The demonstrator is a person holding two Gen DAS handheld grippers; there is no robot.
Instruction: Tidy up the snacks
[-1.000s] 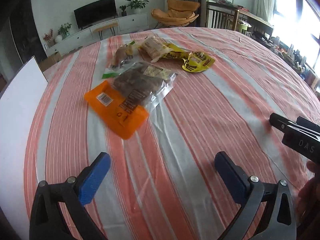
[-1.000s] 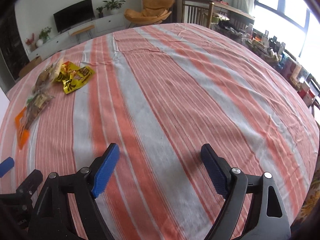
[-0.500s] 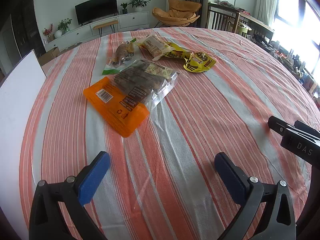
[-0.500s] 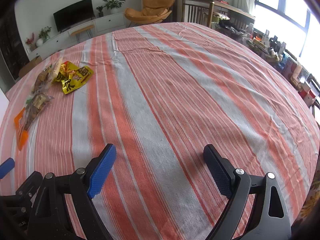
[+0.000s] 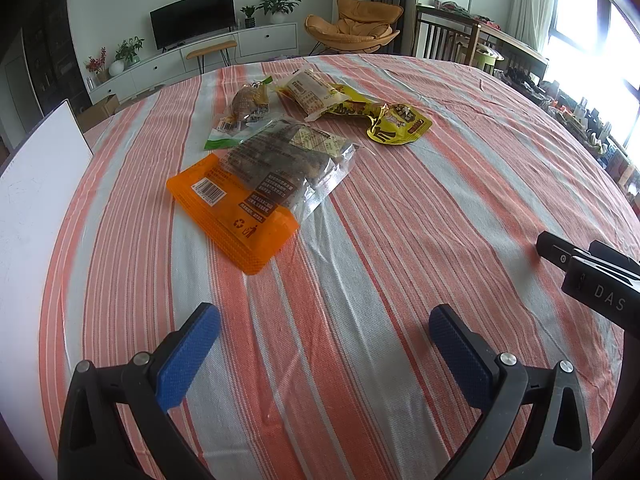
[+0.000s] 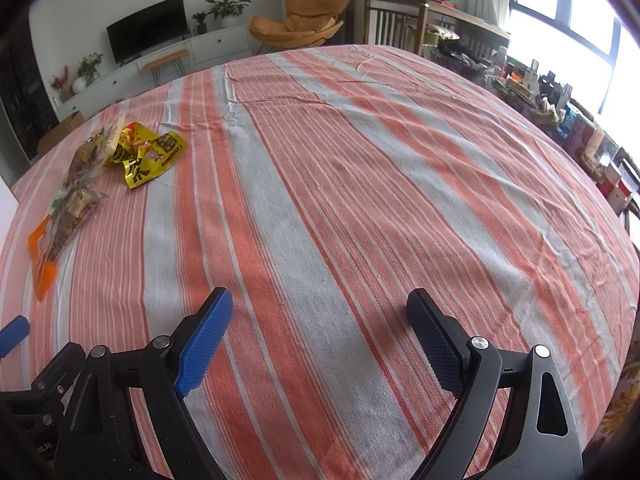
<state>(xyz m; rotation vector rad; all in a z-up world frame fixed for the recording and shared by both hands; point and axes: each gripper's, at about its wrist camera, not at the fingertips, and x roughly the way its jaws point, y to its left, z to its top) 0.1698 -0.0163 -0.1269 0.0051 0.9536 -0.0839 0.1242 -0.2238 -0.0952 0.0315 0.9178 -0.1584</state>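
Ahead and a little left of the wide-open, empty left gripper [image 5: 324, 340]: orange snack bag [image 5: 256, 184] flat on striped tablecloth [image 5: 400, 220], long axis running away rightward (nearest of 4 packets), far off left of the equally open right gripper [image 6: 320, 336].

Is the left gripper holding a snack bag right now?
No, the left gripper has its jaws wide apart over bare striped cloth, short of the orange snack bag.

Four snack packets [image 5: 260, 168] lay clustered on the worktop [image 5: 400, 240], ahead-left of the left tongs [image 5: 324, 344]; the right tongs [image 6: 320, 336] stood further right.
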